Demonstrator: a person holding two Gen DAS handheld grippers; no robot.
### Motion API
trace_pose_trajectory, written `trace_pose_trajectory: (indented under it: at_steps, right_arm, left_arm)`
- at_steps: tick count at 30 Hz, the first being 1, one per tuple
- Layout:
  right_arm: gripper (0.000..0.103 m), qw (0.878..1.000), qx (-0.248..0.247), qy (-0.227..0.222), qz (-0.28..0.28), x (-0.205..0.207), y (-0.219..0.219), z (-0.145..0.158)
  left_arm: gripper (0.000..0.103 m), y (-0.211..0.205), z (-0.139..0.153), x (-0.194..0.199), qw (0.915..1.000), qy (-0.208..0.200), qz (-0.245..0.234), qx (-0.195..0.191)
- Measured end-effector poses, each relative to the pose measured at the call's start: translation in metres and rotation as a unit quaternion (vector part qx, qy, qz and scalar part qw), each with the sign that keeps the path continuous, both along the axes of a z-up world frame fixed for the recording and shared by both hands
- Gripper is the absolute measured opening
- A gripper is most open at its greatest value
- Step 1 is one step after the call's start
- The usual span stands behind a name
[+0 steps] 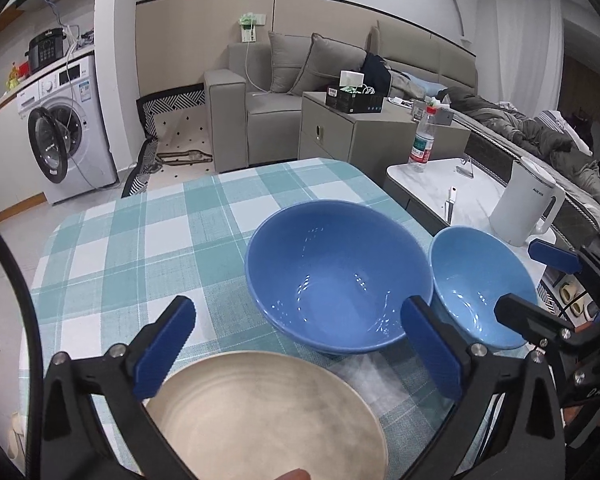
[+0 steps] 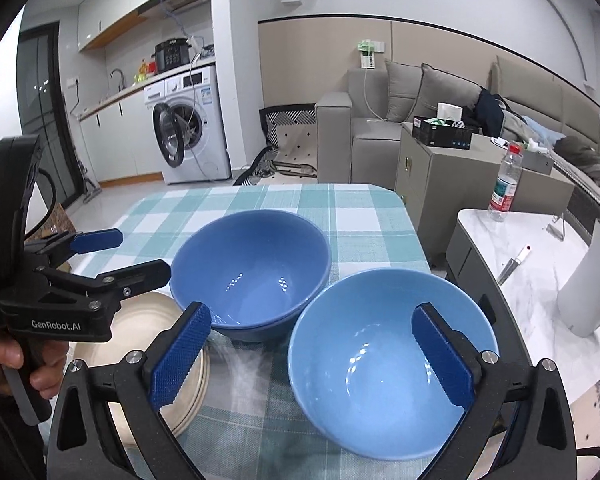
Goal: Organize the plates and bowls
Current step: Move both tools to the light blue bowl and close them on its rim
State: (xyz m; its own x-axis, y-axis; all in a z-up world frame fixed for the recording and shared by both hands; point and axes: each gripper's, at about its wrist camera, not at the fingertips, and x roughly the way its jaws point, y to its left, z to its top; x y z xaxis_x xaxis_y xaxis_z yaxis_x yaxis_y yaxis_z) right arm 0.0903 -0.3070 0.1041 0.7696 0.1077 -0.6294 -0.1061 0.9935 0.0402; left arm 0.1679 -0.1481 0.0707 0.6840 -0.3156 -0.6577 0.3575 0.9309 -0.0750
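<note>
Closest to my left camera sits the round beige ceramic plate (image 1: 268, 416), lying flat on the bench (image 1: 140, 248), which wears a teal-and-white checked cloth. My left gripper (image 1: 300, 352) hangs over the plate's far edge with its blue-padded fingers (image 1: 164, 348) spread wide and released, nothing between them. Just beyond the plate stands the large dark-blue glazed bowl (image 1: 336, 276), and touching or nearly touching its right side is the smaller light-blue glazed bowl (image 2: 392, 364), which sits at the bench's right edge. My right gripper (image 2: 312, 356) hovers above that smaller bowl, fingers likewise wide apart and gripping nothing; whether one pad grazes the rim I cannot tell. A person's hand (image 2: 16, 364) shows at the left gripper's handle. To the right of the bench is a white marble-look side table (image 1: 480, 196) carrying a white electric kettle (image 1: 528, 204) and a clear plastic bottle with a red cap (image 1: 422, 140). Farther back I see a grey sofa (image 1: 284, 92) with cushions, a grey cabinet (image 1: 356, 136), a white washing machine (image 1: 64, 128) with its door swung open, and pale floor tiles.
</note>
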Motion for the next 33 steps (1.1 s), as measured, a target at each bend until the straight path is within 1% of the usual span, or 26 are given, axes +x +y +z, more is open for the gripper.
trace_pose_trajectory:
  at_steps: [9,12,16,18,25,31,33]
  right_arm:
    - [0.102,0.999,0.036,-0.013,-0.034,-0.022,-0.034,0.008]
    - [0.102,0.998,0.046,-0.006,-0.038,-0.026,-0.045,0.011]
    - [0.102,0.995,0.080,-0.014,-0.051,-0.030,-0.061,0.021]
    - [0.102,0.995,0.079,-0.018,-0.056,-0.032,-0.065,0.023]
    - [0.102,0.993,0.078,-0.009,-0.083,-0.033,-0.081,0.019]
    - [0.102,0.991,0.070,0.005,-0.116,-0.030,-0.097,0.010]
    - [0.102,0.990,0.079,0.008,-0.116,-0.027,-0.103,0.007]
  left_arm:
    - [0.103,-0.014,0.008,-0.018,0.9999,-0.008,-0.007,0.003]
    - [0.103,-0.021,0.008,-0.022,0.9999,-0.009,-0.010,0.003]
    - [0.103,-0.031,0.009,-0.023,0.9999,-0.004,-0.013,0.003]
    - [0.103,-0.036,0.009,-0.024,0.9999,-0.003,-0.016,0.001]
    - [0.103,-0.053,0.007,-0.030,0.9996,0.003,-0.025,-0.010]
    - [0.103,-0.066,0.001,-0.031,0.9990,0.017,-0.037,-0.020]
    - [0.103,-0.071,-0.002,-0.032,0.9987,0.022,-0.042,-0.022]
